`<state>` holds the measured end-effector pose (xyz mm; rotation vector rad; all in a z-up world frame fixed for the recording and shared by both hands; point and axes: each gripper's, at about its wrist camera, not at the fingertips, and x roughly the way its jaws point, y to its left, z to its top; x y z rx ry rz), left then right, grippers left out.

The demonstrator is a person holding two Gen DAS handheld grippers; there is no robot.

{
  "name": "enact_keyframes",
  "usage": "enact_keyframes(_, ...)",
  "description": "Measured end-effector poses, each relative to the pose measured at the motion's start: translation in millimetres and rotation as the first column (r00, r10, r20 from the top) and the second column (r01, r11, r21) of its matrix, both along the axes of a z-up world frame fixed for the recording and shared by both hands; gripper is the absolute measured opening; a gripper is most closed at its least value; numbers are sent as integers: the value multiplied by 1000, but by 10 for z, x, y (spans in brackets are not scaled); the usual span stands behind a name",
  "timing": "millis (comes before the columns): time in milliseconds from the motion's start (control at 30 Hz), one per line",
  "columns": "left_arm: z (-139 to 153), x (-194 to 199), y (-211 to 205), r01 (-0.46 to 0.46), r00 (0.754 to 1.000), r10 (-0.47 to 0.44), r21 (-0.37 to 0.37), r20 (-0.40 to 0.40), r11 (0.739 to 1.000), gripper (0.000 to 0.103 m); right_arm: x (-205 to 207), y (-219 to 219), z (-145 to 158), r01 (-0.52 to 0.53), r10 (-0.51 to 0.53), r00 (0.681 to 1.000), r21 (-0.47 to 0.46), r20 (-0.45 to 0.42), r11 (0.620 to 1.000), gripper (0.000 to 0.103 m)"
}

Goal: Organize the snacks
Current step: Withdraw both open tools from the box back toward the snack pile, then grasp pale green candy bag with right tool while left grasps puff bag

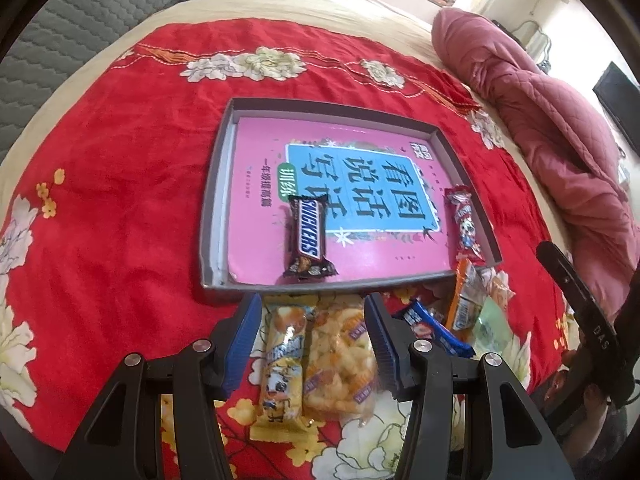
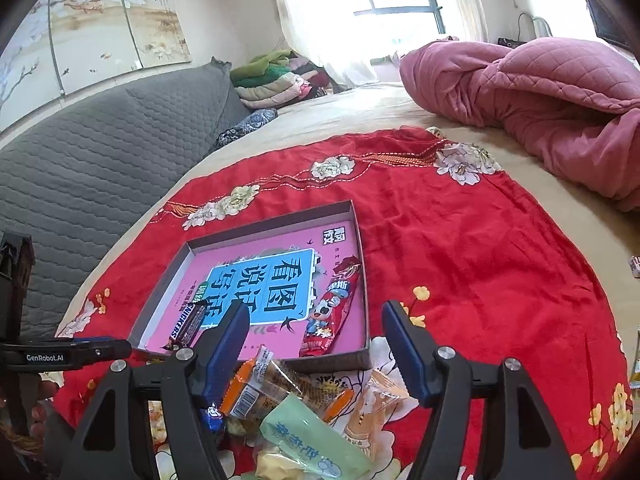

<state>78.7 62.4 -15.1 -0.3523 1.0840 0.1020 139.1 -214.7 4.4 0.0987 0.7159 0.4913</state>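
Red cloth: snack pile lies between left claw jaws, ungripped.

Black hand-held gripper, blue ribbed pads, silver screws.

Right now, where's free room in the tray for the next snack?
The tray has bare book cover across its far half and left side, and a strip between the Snickers and the red pack at the right wall. Crowded: the snack pile on the red cloth along the tray's near edge.
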Motion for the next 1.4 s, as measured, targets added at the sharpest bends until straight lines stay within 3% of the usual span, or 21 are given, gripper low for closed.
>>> enact_keyframes(800,-59,-142,-255,92,996,-92,-29,-20,995,55,-204,-259,-53,44,-46,998,-48,-39,998,69)
enact_keyframes(1400,-130,-204,-314,129,991,-131,-61,-37,990,55,-412,-132,-156,-28,20,990,-53,-142,998,69)
